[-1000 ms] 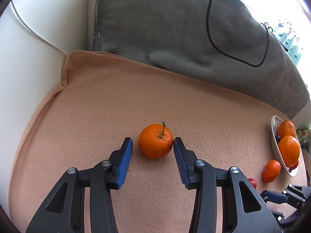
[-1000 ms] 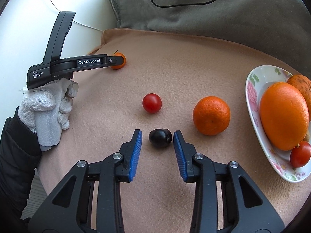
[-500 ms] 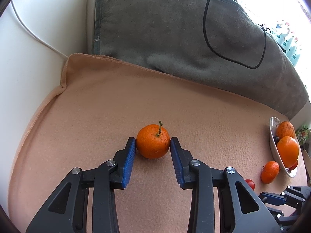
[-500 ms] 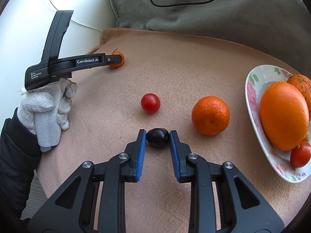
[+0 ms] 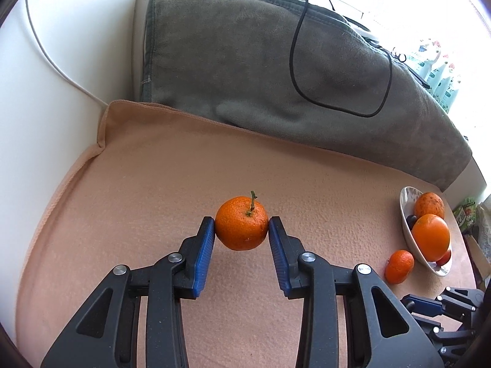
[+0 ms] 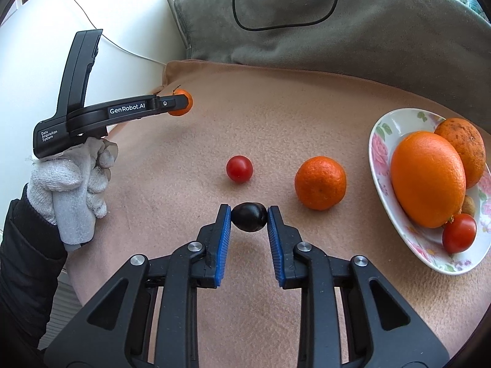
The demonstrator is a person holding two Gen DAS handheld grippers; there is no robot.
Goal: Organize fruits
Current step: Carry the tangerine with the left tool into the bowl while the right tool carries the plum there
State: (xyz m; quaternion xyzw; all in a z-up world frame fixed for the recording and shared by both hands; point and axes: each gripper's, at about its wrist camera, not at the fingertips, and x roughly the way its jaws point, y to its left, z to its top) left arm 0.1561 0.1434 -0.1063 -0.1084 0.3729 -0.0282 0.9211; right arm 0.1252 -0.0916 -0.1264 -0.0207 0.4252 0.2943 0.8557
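Two fruits are being picked at once, so the step in hand looks like the grasp just before the carry. The left hand-held gripper (image 5: 241, 230) pinches a stemmed tangerine (image 5: 241, 227), both blue pads pressed on its sides at the centre of the left wrist view. The fruit seems raised a little off the peach cloth (image 5: 153, 178), though that is hard to be sure of. The right hand-held gripper (image 6: 249, 217) pinches a dark plum (image 6: 249, 216) between its pads, low over the cloth.

The flowered plate (image 6: 380, 141) sits at 3 o'clock in the right wrist view and already holds a big orange (image 6: 428, 179), a speckled orange (image 6: 463, 147) and a tomato (image 6: 459, 232). A loose tangerine (image 6: 320, 182) lies at 1 o'clock from the plum, and a second tomato (image 6: 239, 168) at 12 o'clock.

I judge the next move calls for lifting both fruits clear and carrying them toward the plate, the right one first since it is nearer. The plum is small and smooth, so it could slip if the grip slackens. The plate is crowded, so the free patch near its 6 o'clock rim looks the safest drop.

The plate's far edge is cut off in both views. A small tan thing beside the big orange is too hidden to name. In the right wrist view the left hand-held gripper covers most of its tangerine.
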